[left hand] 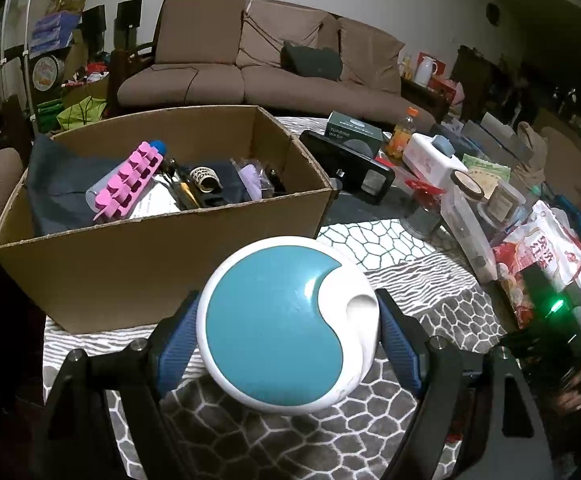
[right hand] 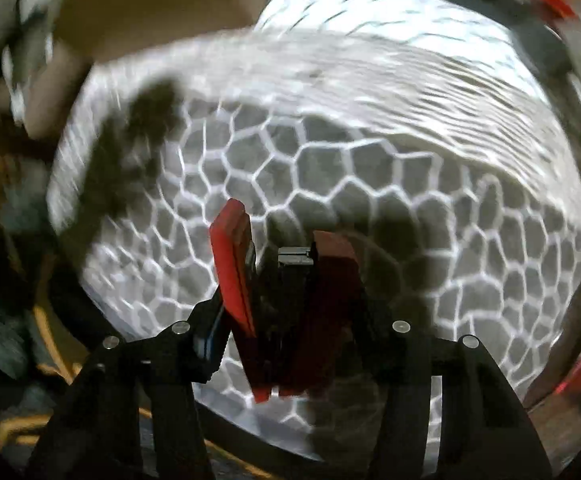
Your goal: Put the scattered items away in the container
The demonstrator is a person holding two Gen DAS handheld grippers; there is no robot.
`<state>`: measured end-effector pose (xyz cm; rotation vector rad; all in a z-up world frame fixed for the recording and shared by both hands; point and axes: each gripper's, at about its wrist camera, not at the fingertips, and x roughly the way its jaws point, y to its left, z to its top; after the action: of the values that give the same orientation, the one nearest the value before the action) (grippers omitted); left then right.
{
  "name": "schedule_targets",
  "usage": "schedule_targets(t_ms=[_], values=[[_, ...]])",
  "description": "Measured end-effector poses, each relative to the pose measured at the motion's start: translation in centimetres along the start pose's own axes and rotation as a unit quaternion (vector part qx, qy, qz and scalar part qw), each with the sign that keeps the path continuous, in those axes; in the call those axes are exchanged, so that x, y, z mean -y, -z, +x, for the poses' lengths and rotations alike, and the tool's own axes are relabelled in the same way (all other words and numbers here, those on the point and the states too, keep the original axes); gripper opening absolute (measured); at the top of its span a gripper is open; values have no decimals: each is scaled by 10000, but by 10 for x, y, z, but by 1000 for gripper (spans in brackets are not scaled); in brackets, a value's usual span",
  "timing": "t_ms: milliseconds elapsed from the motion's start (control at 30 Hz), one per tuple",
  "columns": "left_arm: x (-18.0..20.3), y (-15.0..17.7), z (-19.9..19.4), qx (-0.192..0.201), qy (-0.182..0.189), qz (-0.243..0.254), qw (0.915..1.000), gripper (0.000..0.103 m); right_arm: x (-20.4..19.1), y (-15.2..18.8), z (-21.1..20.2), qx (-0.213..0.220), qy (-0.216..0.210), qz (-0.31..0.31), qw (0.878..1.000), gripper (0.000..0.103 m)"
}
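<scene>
Left wrist view: round teal-white case [left hand: 286, 324] between left hand-held gripper [left hand: 288, 330] pads.

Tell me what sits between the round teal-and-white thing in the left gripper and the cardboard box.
Nothing: in the left wrist view only bare patterned tablecloth separates the round teal-and-white thing from the cardboard box.

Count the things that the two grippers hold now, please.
2. The round white and teal plastic container sits between the left gripper's blue pads; a red and black clamp-like object sits in the right gripper.
</scene>
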<state>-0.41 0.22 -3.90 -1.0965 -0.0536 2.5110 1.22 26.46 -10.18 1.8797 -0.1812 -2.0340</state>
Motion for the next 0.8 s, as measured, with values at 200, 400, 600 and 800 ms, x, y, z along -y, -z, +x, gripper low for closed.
schedule_targets(t_ms=[200,400,600,800], values=[[4,0,-2,88,38,43,9999,83,9,38,-74,2110,80,560,9759,48],[10,-2,-8,270,78,59,9996,83,-28,49,-139,4287,529,511,9004,48],[11,-18,-37,1065,-182,89,9941,83,-96,37,-165,5046,1963,-69,8407,48],[14,-16,-62,1758,-392,191,9835,83,-141,40,-161,5535,2318,-181,7998,49]])
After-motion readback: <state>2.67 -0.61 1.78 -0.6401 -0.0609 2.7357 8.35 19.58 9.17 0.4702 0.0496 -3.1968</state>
